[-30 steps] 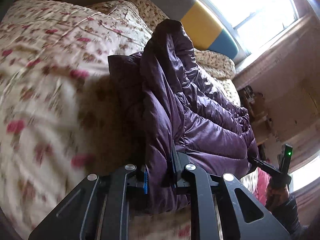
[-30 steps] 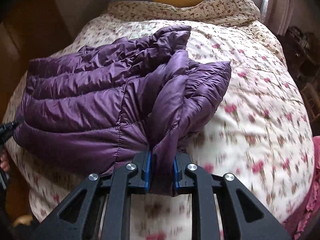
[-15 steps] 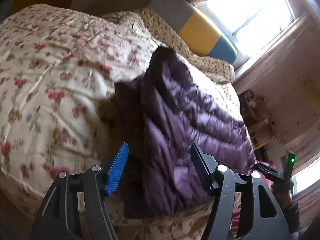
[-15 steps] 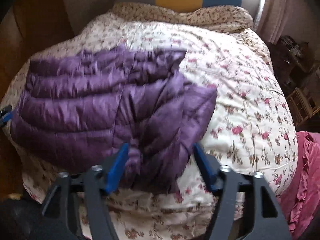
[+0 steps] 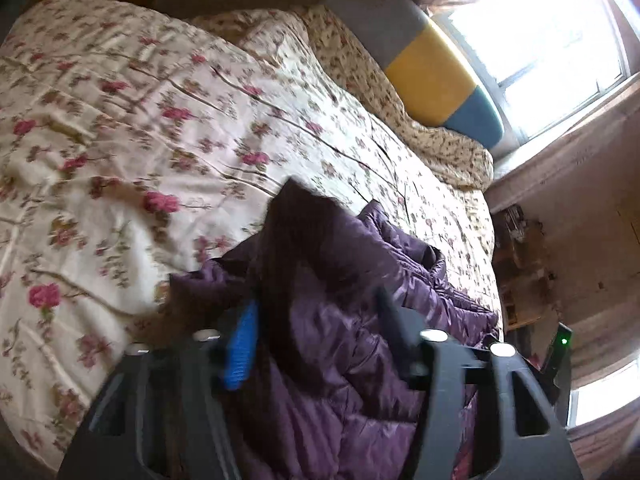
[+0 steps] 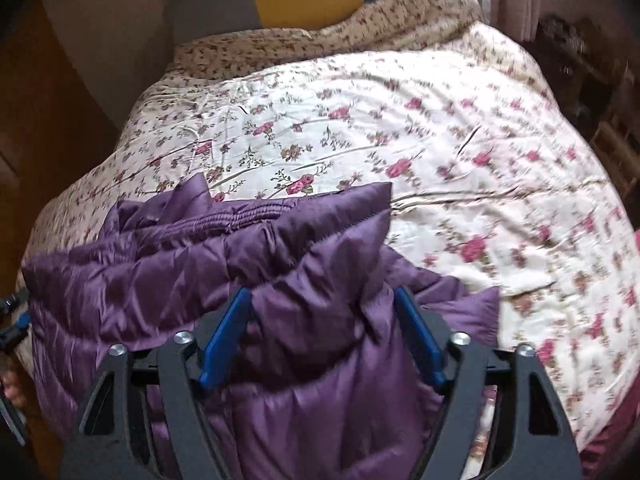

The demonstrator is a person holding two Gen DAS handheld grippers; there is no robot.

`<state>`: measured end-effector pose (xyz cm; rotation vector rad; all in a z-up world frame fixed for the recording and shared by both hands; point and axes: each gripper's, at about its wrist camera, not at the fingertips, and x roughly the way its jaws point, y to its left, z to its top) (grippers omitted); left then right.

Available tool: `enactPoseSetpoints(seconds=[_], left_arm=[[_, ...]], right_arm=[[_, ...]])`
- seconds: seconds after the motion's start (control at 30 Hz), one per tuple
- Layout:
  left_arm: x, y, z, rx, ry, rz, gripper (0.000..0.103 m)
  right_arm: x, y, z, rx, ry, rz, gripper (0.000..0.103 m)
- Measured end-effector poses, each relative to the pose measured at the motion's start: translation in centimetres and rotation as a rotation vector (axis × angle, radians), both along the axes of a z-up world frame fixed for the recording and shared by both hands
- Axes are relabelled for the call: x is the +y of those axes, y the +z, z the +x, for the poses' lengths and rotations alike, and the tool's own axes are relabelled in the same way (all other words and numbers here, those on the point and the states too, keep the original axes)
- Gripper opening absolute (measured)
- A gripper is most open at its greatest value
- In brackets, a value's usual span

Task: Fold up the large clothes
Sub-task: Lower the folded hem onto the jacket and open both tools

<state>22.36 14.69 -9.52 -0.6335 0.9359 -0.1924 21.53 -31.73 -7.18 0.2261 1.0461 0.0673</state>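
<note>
A purple quilted puffer jacket (image 6: pixel 240 264) lies bunched and folded over at the near edge of the bed; it also shows in the left wrist view (image 5: pixel 352 320). My left gripper (image 5: pixel 316 312) is open, its jaws spread around a raised fold of the jacket. My right gripper (image 6: pixel 324 304) is open too, with jacket fabric bulging between the blue pads (image 6: pixel 224 340), not clamped. The other gripper's tip shows at the far left of the right wrist view (image 6: pixel 12 320).
The bed is covered by a cream floral quilt (image 6: pixel 400 140) with a floral pillow (image 5: pixel 400 92) at its head. A grey, yellow and blue headboard (image 5: pixel 432 68) stands behind, by a bright window (image 5: pixel 540 32). Wooden furniture (image 5: pixel 524 280) stands beside the bed.
Both grippers were shut on jacket folds a second ago; both have opened and let go. The jacket has dropped lower onto the bed's near edge.
</note>
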Motion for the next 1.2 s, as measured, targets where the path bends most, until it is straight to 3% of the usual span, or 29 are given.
enactPoseSetpoints(seconds=[0.03,0.07,0.1,0.2,0.37,0.5,0.73,1.07,1.13,1.17,1.2], left_arm=[[-0.3,0.1,0.3,0.002,0.007,0.043,0.026],[-0.6,0.3,0.6,-0.002,0.008,0.077,0.014],[-0.7,0.3,0.7,-0.008,0.007,0.093,0.008],[-1.0,0.5,1.3,-0.013,0.044,0.183,0.008],[-2.0,-1.2,3.2,0.038,0.09,0.336,0.008],[-2.3,-3.6,4.2,0.068,0.105,0.407,0.008],[-2.9,-5.6,4.3,0.001,0.107,0.497,0.008],[-3.1,-6.1,4.1,-0.032,0.15,0.48,0.008],[-3.0,-5.6,4.0,-0.028,0.15,0.48,0.012],[-2.9,-5.4,3.8,-0.021,0.159,0.485,0.024],[-2.6,-4.8,3.5,-0.016,0.178,0.484,0.046]], right_arm=[[0.1,-0.1,0.1,0.001,0.003,-0.007,0.026],[0.2,0.0,0.1,-0.015,0.011,-0.021,0.02],[0.2,0.3,0.0,-0.032,0.012,-0.039,0.013],[0.4,0.9,-0.1,-0.096,-0.024,-0.116,0.007],[1.0,-0.4,0.7,-0.128,-0.084,-0.246,0.006],[1.6,-2.3,1.7,-0.129,-0.105,-0.329,0.006],[1.6,-5.6,2.9,-0.113,-0.106,-0.347,0.007],[1.5,-6.4,3.4,-0.112,-0.11,-0.344,0.007],[1.5,-6.2,3.3,-0.109,-0.112,-0.35,0.009],[1.5,-6.1,3.3,-0.107,-0.113,-0.354,0.01],[1.4,-5.9,3.2,-0.107,-0.119,-0.357,0.014]])
